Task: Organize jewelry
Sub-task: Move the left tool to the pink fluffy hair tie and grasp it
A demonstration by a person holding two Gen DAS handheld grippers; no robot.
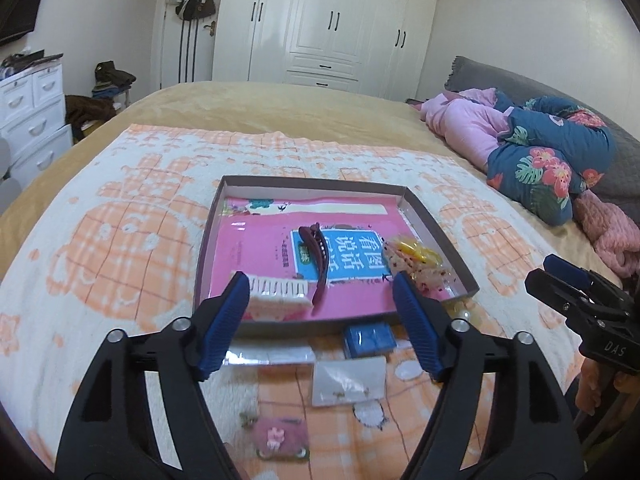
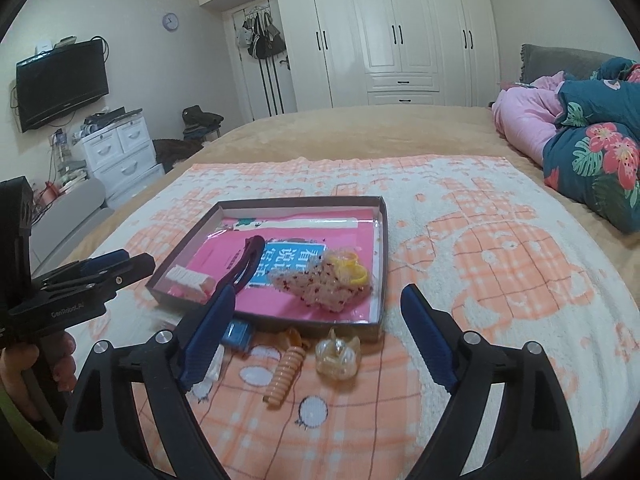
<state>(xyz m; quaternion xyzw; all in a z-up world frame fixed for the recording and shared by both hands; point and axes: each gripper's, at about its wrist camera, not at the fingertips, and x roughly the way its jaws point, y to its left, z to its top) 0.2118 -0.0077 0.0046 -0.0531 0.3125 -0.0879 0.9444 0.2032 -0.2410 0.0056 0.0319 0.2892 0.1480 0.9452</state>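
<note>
A: Tools?
B: Left tool [image 1: 320, 304] has its blue fingers spread wide, nothing between them, hovering over the near edge of the shallow box [image 1: 436, 224]. Right tool [image 2: 316, 320] is also spread apart and holds nothing.
A: What's in the box?
B: A pink book [image 1: 260, 256] lines the bottom. On it lie a white comb clip [image 1: 280, 294] near-left, a dark maroon hair clip [image 1: 318, 256] in the middle, and a dotted scrunchie with yellow rings [image 2: 332, 280] at the right.
A: And outside it?
B: On the orange-and-white towel [image 2: 500, 264], just in front of the box: a blue case [image 1: 368, 340], a white earring card [image 1: 348, 382], a pink flower clip [image 1: 280, 438], an orange spiral hair clip [image 2: 284, 376] and a clear claw clip [image 2: 338, 354].
A: Surface?
B: The towel lies on a bed [image 2: 360, 132].
</note>
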